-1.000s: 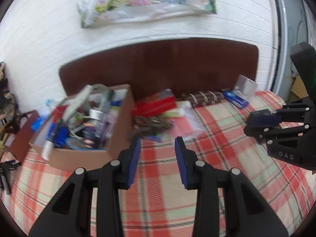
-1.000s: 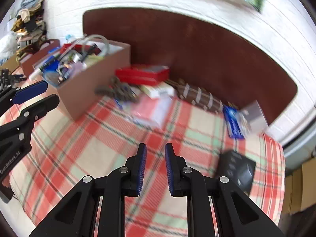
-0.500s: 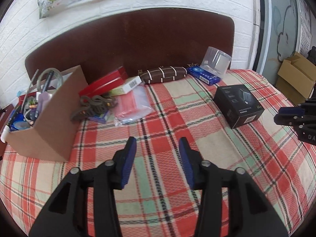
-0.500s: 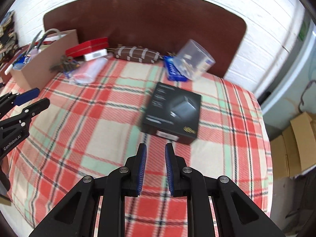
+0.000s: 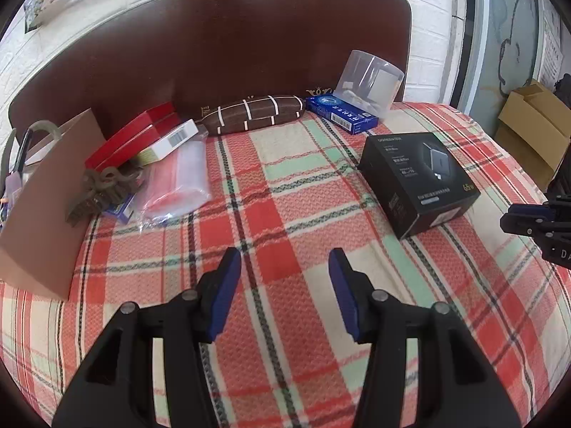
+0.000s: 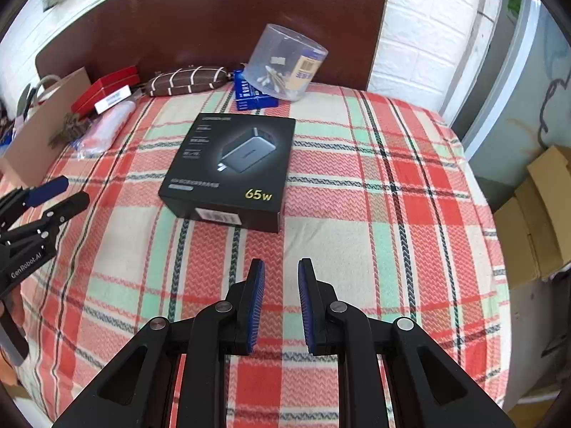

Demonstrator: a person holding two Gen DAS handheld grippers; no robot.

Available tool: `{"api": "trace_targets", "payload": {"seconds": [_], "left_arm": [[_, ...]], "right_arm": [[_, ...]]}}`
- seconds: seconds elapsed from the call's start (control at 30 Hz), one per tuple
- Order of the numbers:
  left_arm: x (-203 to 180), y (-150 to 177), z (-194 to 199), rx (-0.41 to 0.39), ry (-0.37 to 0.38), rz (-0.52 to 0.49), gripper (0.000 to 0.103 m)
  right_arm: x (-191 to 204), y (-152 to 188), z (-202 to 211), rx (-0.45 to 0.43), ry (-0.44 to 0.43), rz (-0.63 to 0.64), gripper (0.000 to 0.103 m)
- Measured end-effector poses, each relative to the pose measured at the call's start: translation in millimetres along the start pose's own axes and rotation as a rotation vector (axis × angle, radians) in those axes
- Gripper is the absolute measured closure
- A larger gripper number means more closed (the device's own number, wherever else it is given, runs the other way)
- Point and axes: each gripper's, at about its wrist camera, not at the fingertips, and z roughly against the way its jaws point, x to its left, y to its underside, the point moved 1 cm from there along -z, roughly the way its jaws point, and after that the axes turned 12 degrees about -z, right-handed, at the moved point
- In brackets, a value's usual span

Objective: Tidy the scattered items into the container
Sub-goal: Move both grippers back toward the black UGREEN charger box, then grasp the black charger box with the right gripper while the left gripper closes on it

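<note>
At the far left edge of the plaid blanket we've got the cardboard box, the container, its tan wall facing us and a few things poking over the rim. Just beside it lies a tangle of olive webbing straps, touching a clear plastic bag with something pink inside. Behind those sit the red boxes, a white carton with a barcode resting against them.

Moving right along the dark headboard: a brown pouch with white stripes, then a blue box, and leaning on it a clear plastic tub tipped on its side (cotton swabs inside, as the right wrist view shows).

Nearer us, well apart from the container, lies the black charger box, flat on the blanket, marked 65w.

Our left gripper hovers over bare blanket, its jaws opening at this moment and nothing between them. Our right gripper hangs just short of the charger box, its blue pads only a narrow gap apart and gripping nothing. Off the bed's right side, brown cartons stand on the floor.
</note>
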Motion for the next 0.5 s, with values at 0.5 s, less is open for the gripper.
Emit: {"api": "trace_targets", "payload": {"seconds": [0.5], "left_arm": [[-39,-50,-20,-0.046,0.074,-0.041,0.045]], "right_arm": [[-30,-46,-27,0.057,-0.224,-0.22,0.05]]}}
